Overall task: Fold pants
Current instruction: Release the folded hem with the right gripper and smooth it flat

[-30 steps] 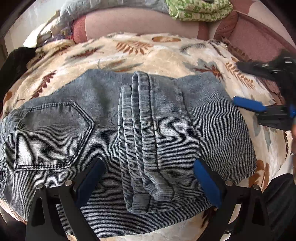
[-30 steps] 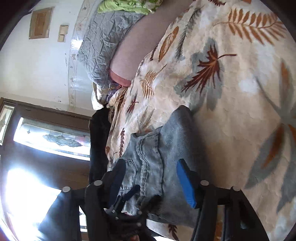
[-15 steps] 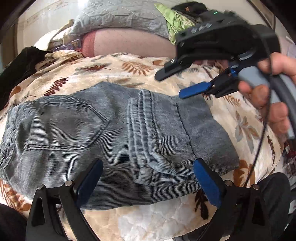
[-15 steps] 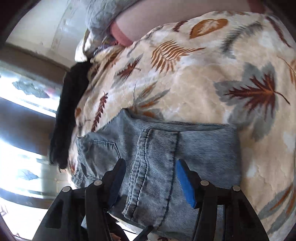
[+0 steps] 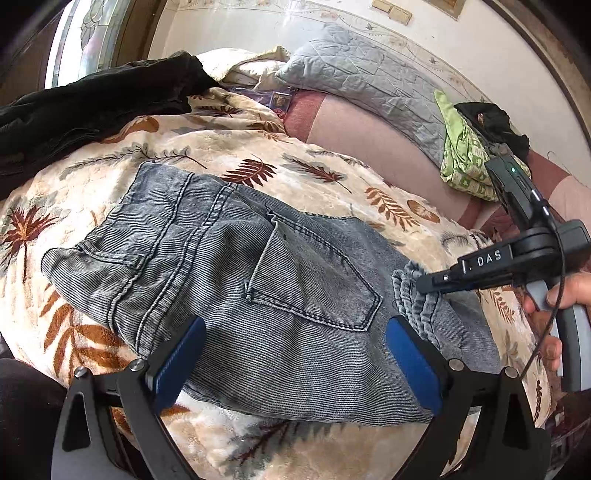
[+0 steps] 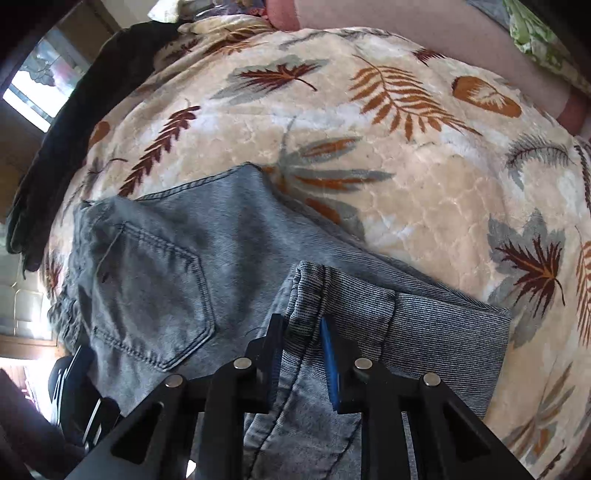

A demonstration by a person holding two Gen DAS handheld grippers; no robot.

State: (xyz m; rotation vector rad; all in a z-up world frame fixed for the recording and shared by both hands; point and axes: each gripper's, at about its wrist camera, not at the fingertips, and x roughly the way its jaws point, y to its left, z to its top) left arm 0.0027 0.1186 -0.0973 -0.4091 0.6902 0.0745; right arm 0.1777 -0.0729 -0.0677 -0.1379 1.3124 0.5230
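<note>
One pair of folded grey-blue denim pants (image 5: 266, 295) lies on one cream leaf-print fleece blanket (image 5: 229, 147), two grippers over it.

The left gripper (image 5: 295, 363) hangs with blue pads wide apart, holding nothing, at the pants' 6 o'clock edge. The right gripper (image 6: 301, 354) is clamped on the folded leg hem at the pants' 3 o'clock end. One back pocket (image 5: 314, 280) faces up; whether anything is inside cannot be told.

leaf-print blanket (image 5: 332, 173) covers the bed under a white wall (image 5: 258, 33), bright window (image 5: 92, 33) alongside.
</note>
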